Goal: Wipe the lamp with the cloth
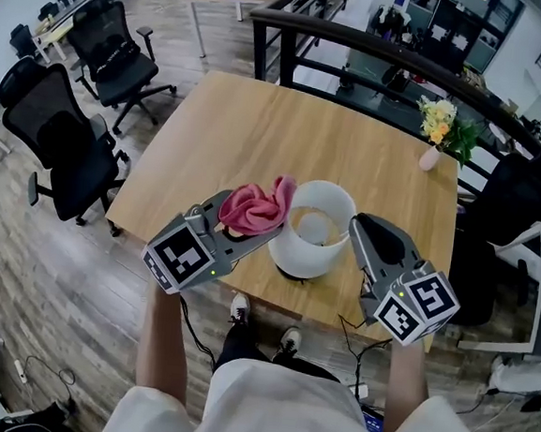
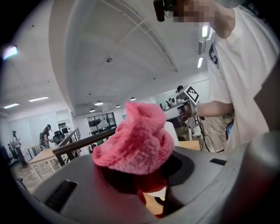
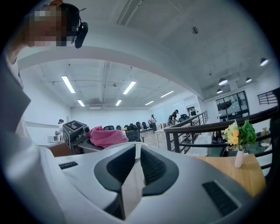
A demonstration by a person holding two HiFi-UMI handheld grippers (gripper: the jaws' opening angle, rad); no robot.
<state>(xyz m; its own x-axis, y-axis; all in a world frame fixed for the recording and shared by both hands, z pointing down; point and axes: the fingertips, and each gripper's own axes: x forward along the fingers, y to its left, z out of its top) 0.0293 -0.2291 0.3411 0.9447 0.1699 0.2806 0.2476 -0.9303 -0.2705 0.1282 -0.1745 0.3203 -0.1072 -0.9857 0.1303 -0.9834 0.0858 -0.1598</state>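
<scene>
Left tool (image 1: 267, 231) grips the cloth (image 1: 257, 207), right tool (image 1: 353, 230) pinches the lamp (image 1: 307, 253) rim, above a wooden table (image 1: 259, 129); office chairs (image 1: 67, 153) beyond.

We hold the grey two-jaw left gripper (image 1: 255, 226) at lower left of centre in the head view. Our bare left forearm (image 1: 163, 342) reaches up to it from the bottom edge, and its jaws are clamped on a bunched pink knitted cloth (image 1: 255, 207). The grey right gripper (image 1: 354, 229), on our right forearm (image 1: 404, 387) at lower right, pinches a thin white edge, probably the rim of the white round lamp shade (image 1: 310, 251).
</scene>
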